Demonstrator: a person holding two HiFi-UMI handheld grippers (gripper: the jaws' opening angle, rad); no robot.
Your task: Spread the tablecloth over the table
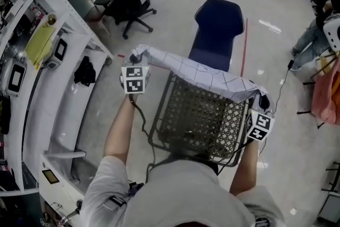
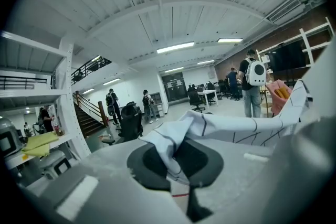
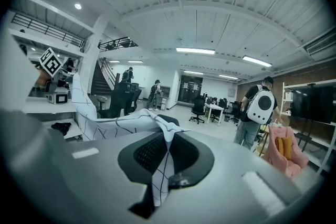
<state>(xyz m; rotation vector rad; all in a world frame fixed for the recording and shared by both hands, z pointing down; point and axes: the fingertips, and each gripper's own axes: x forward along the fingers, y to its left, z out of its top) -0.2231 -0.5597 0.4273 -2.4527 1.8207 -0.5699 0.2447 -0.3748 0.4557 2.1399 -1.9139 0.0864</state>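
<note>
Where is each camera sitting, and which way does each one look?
Head view: on the person's head, facing steeply down at the tablecloth held above a wire basket; forearms show.
Left gripper view: on the left hand-held gripper, facing along its jaws, shut on the tablecloth, into the hall.
Right gripper view: likewise on the right hand-held gripper; the left one's marker cube shows.
Shared: both gripper views show the tablecloth.

right gripper (image 3: 167, 157) jaws pinched on the white grid-lined tablecloth (image 3: 118, 124), cloth stretching off left toward the other gripper's marker cube (image 3: 51, 63).
</note>
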